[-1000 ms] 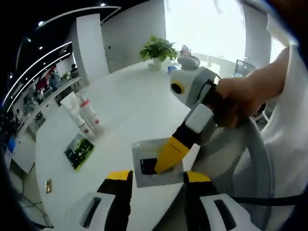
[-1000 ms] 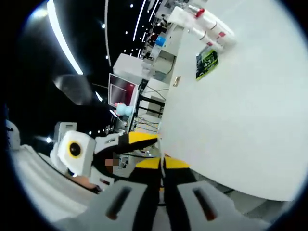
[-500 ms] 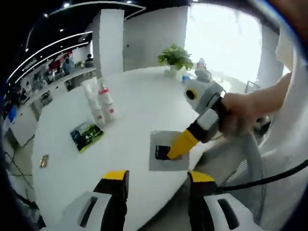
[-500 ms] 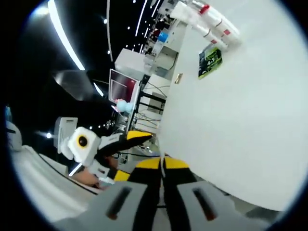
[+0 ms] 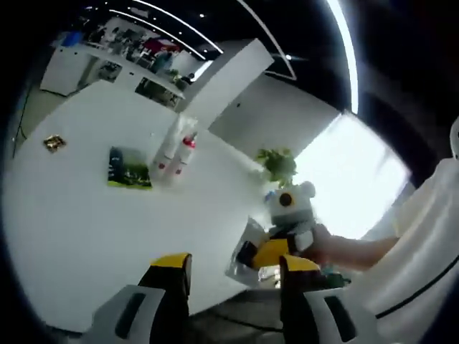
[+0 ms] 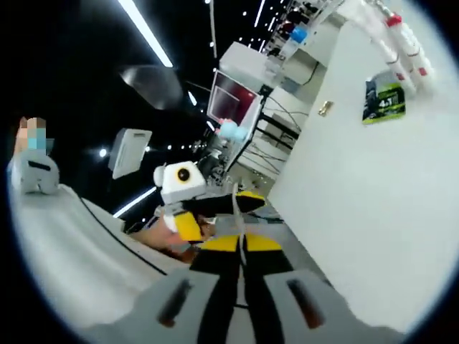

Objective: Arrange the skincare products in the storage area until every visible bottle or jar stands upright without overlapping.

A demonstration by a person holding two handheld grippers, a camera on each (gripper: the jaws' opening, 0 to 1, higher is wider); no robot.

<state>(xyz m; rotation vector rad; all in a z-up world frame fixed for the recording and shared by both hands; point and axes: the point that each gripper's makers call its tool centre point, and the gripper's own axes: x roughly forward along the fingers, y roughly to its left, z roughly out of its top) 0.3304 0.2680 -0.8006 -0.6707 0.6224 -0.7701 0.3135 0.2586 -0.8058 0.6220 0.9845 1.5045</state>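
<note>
Desk: white, rounded, its near edge cut off by the left gripper.
Skincare bottles: white tube and red-capped bottle, close together on the desk just beyond the green card; labels too small to read.
Gold object: tiny, near the desk's far edge; unclear what it is.
Left gripper: jaws spread apart, nothing between them, hovering at the desk's edge.
Right gripper: jaws pressed together on a thin silvery packet, off the desk's edge; packet's print unreadable.
Plant: at the desk's far end.
</note>
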